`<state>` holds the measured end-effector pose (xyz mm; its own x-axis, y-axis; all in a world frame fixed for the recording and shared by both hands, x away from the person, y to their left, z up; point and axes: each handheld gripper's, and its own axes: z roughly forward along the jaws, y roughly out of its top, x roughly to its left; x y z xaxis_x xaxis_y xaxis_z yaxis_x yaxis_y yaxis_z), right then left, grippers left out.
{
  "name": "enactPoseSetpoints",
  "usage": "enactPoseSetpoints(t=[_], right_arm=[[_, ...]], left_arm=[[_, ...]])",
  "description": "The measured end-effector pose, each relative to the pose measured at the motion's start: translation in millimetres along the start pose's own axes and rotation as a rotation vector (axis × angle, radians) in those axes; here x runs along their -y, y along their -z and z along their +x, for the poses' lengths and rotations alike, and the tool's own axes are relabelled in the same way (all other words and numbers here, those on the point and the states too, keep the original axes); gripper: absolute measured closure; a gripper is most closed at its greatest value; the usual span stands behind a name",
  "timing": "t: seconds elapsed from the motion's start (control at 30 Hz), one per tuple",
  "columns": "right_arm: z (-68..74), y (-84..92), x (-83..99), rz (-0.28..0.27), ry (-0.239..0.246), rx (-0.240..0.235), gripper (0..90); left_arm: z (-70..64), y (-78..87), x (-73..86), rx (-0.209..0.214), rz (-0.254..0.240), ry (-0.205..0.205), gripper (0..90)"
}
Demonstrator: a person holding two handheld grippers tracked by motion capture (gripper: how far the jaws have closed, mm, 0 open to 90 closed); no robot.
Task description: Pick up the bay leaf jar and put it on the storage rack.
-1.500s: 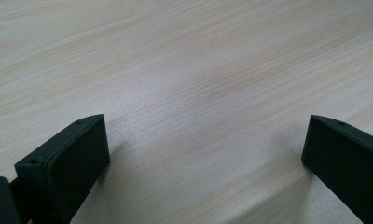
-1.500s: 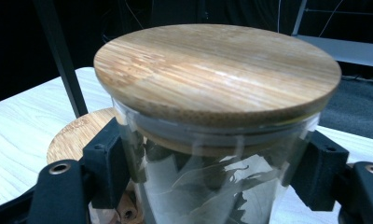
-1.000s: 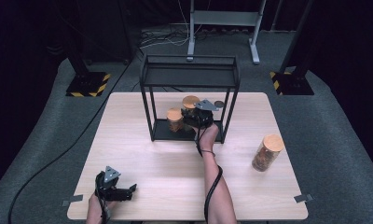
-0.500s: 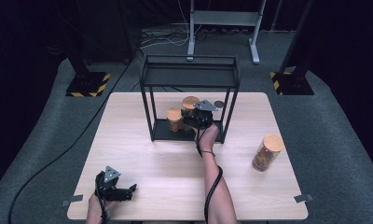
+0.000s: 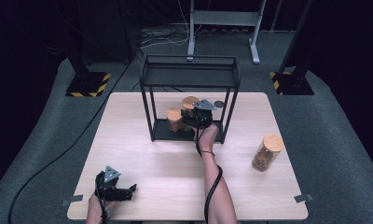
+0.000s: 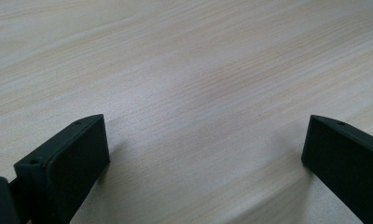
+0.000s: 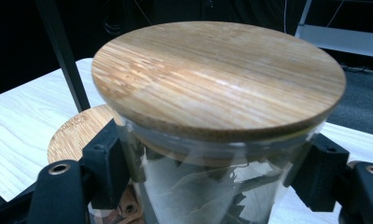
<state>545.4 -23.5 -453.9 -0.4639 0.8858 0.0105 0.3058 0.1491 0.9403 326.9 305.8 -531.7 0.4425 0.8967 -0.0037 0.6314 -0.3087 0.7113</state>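
My right gripper (image 5: 197,115) reaches into the lower level of the black wire shelf (image 5: 188,72) and is shut on a glass jar with a wooden lid (image 7: 217,74), its pads pressing the glass just under the lid. That jar's lid (image 5: 190,102) shows behind the gripper in the high view. A second, shorter wooden-lidded jar (image 5: 174,119) stands just left of it on the shelf base, and its lid (image 7: 79,133) appears low at the left. My left gripper (image 5: 128,191) rests near the table's front left edge, open, with bare wood between its jaws (image 6: 205,154).
A third wooden-lidded jar (image 5: 265,152) with brown contents stands on the right part of the wooden table (image 5: 142,163). A small dark disc (image 5: 219,103) lies behind the shelf. Black stand bases (image 5: 87,84) sit on the grey floor beyond.
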Motion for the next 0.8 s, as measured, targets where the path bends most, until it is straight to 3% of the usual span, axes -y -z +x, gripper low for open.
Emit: enactPoseSetpoints(t=[0.8], right_arm=[[-0.8,1.4,-5.4,0.061,-0.009,-0.016,23.4]], left_arm=[[0.1,0.0,0.0,0.000,0.001,0.000,0.0]])
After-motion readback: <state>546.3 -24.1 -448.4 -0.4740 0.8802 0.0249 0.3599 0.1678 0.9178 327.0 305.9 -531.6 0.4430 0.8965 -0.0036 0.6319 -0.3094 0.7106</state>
